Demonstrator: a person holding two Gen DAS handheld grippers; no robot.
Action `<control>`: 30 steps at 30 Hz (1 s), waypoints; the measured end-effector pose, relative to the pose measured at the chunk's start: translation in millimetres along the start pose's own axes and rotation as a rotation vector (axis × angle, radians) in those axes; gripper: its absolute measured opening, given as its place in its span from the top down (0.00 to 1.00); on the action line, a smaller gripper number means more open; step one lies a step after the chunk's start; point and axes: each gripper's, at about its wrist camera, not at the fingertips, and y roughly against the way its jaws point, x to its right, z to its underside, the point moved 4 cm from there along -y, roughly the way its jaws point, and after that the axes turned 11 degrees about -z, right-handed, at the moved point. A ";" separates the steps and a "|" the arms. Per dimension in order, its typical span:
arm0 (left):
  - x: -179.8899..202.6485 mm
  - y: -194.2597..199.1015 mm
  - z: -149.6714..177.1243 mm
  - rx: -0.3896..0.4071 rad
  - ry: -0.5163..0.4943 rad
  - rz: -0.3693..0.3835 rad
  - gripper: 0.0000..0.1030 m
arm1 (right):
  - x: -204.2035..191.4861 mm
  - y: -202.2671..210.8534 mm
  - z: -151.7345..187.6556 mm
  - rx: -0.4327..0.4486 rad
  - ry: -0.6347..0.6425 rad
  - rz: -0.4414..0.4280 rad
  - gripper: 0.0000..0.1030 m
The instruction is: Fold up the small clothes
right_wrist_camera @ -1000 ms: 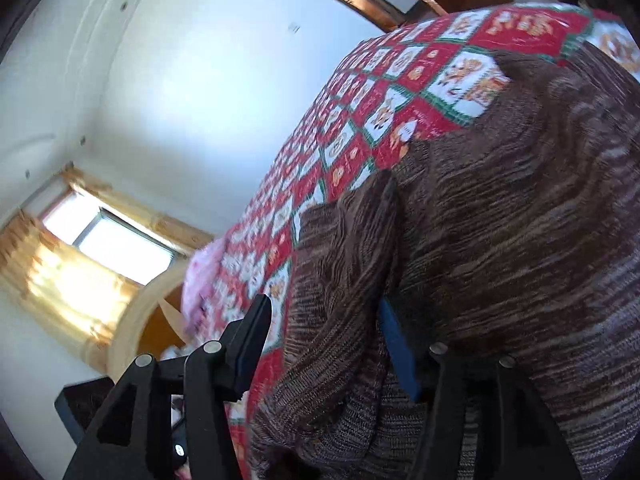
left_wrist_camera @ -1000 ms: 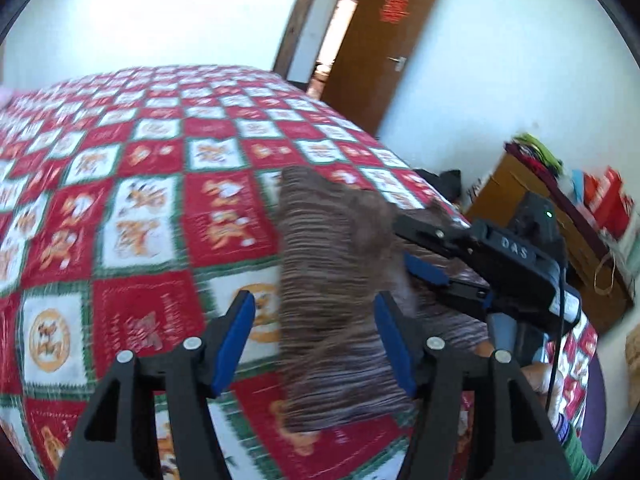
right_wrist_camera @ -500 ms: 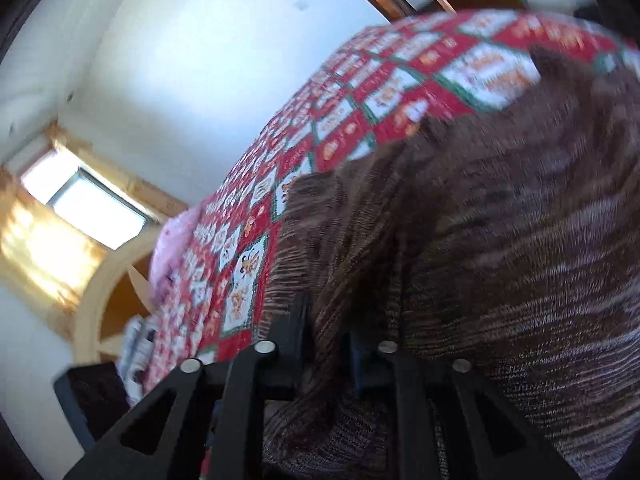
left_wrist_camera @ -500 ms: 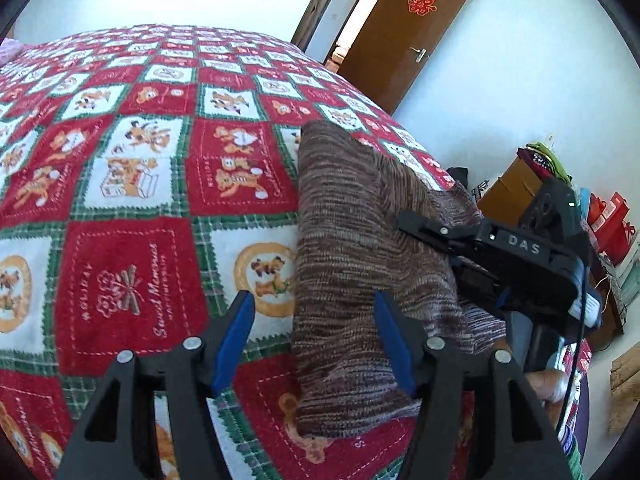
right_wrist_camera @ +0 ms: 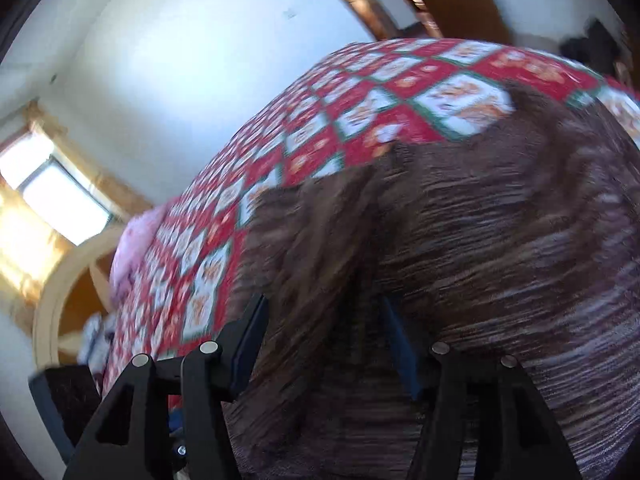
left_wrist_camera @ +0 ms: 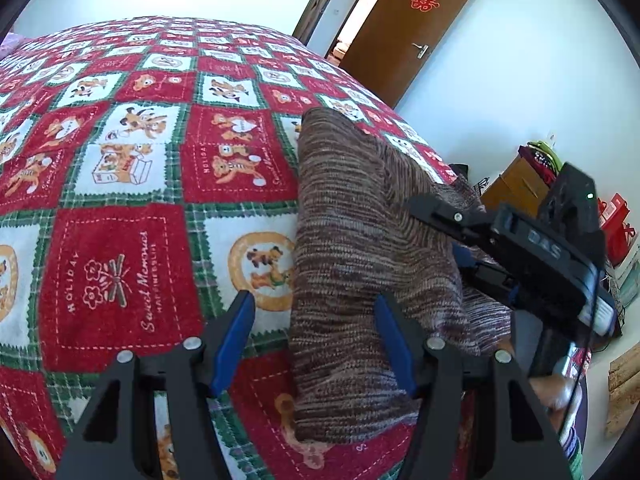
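Left wrist view: we see the brown knit garment lying folded lengthwise on the bed quilt, its near end reaching between our fingers.
Left gripper: fingers stand apart, roughly half open; the knit lies beneath and between them, the pads pressing on nothing, so we hold nothing here.
Right gripper: its jaws have just been opening; the fingers stand apart with a ridge of the garment bunched between them, and no pad visibly clamps it.
Why so: we judge the fold was laid down and let go, the left hovering close to steady or smooth it.
Containers: beyond the right gripper, a wooden cabinet carries piled fabric and red bags; their contents we cannot tell.
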 end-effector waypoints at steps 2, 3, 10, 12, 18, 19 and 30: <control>0.0 -0.7 0.2 0.001 -0.003 0.004 0.37 | -10.0 -5.6 4.6 -0.017 0.040 0.002 0.44; -0.2 -0.9 0.3 0.002 -0.004 0.004 0.37 | -13.3 -8.1 4.8 -0.018 0.060 0.021 0.52; 1.0 -2.8 -0.7 0.004 -0.015 -0.005 0.34 | 11.1 -7.2 4.1 -0.028 -0.048 -0.030 0.86; 1.5 -2.8 -1.8 0.002 -0.019 -0.014 0.34 | 4.6 -9.3 4.3 -0.029 0.001 0.002 0.91; 19.5 0.2 -8.3 -0.009 -0.061 -0.010 0.34 | -30.0 15.6 -13.1 0.057 0.141 0.018 0.92; 25.5 2.7 -9.7 0.000 -0.090 -0.025 0.34 | -31.3 17.2 -14.8 0.056 0.152 0.027 0.92; 100.0 33.9 -22.2 0.080 -0.292 0.058 0.34 | -37.4 86.0 -54.5 0.048 0.351 0.159 0.92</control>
